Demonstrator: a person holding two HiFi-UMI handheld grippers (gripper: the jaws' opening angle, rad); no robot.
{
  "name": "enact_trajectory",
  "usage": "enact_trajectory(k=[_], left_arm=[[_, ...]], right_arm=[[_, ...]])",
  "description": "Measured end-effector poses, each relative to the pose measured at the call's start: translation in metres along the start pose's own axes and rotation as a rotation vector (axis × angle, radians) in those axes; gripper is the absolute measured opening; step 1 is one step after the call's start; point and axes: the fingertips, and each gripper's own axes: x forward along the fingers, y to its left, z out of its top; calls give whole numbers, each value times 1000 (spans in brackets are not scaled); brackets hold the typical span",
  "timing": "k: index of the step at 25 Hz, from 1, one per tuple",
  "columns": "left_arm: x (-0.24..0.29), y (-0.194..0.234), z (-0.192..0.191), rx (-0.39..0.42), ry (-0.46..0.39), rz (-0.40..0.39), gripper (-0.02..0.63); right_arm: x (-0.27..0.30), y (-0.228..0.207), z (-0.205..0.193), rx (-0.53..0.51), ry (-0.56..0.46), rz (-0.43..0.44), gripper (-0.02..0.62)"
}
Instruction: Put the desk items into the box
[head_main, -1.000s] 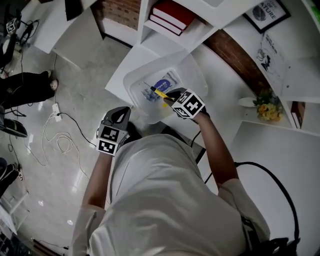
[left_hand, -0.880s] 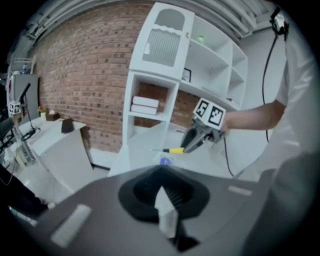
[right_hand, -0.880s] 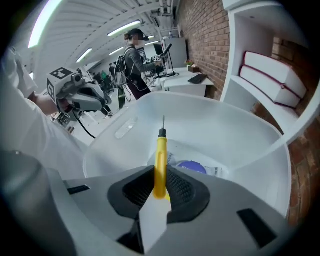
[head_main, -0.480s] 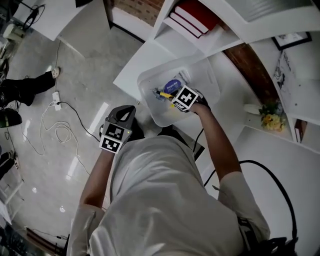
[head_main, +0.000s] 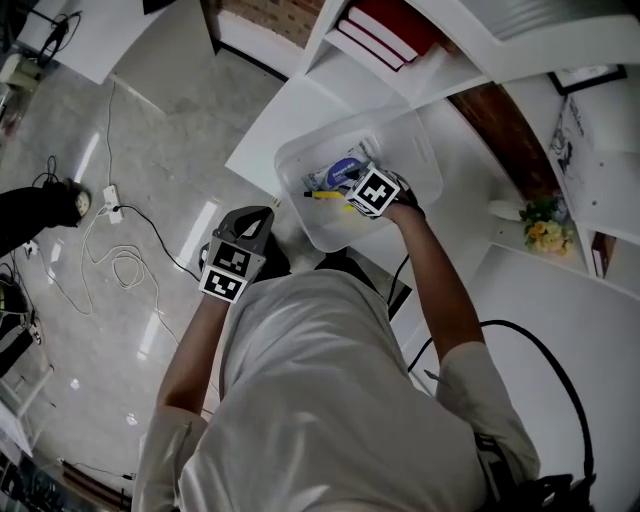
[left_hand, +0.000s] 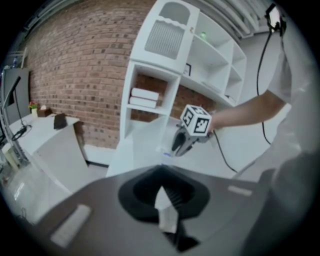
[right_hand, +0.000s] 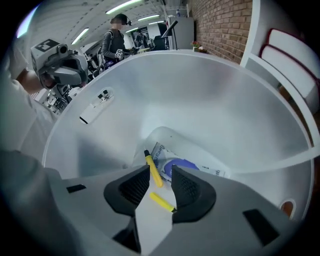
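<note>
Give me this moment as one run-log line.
right gripper: in clear box, jaws just opened, nothing gripped | yellow marker: on box floor below jaws | left gripper: shut, empty

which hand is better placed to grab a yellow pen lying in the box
Right. The right claw is down inside the box, its jaws just opened, with the yellow pens lying loose between them. The left claw is shut and outside the box.
</note>
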Motion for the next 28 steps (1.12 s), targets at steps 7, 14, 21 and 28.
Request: enact_trajectory(k=[7, 14, 21, 28], left_arm=[[-2, -5, 6, 28, -17, -14, 3], [0, -17, 14, 58, -43, -36, 3], [-2, -29, 18, 63, -63, -48, 3], [-5, -39, 10, 42, -69, -61, 3]], right_arm=[[-45, 5, 14, -3, -133, -72, 109], [-86, 15, 12, 35, -232, -125, 54], [-115, 23, 1, 72, -304, -208, 21], [-139, 42, -8, 208, -492, -266, 2]])
